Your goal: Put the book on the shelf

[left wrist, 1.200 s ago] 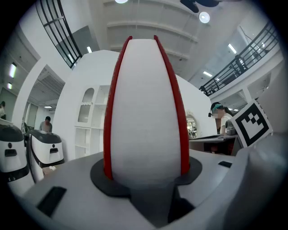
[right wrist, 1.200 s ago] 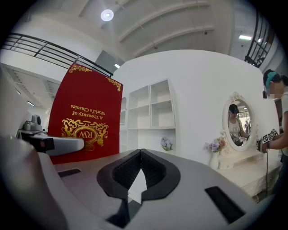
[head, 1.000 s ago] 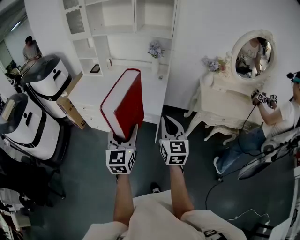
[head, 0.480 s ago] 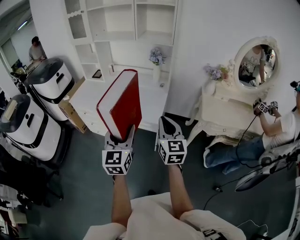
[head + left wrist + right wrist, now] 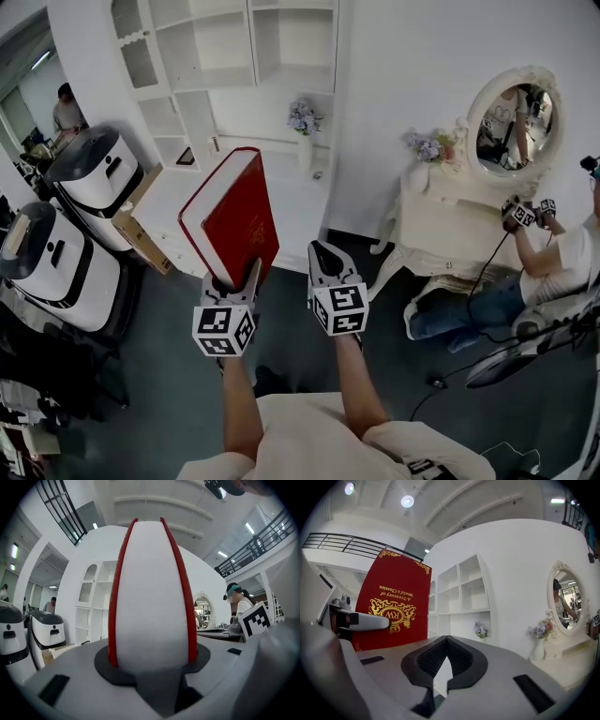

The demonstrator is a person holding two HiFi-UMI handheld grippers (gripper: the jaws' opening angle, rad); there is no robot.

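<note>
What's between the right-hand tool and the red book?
Nothing. In the head view only open air separates the right tool from the book, which the left tool grips. The right gripper view shows its own jaws together, empty.

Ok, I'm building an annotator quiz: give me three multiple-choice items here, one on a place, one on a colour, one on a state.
1. Where is the thick red hardcover book?
A) on the white shelf unit
B) between the left gripper's jaws
C) on the cream dressing table

2. What colour is its cover lettering?
A) gold
B) black
C) silver

3. How do the right gripper's jaws stand?
A) wide apart
B) shut on the book
C) together, empty

Answers: 1 B, the left gripper view shows its page edge between the pads; 2 A, gold print shows in the right gripper view; 3 C, the tips meet there on nothing.
</note>
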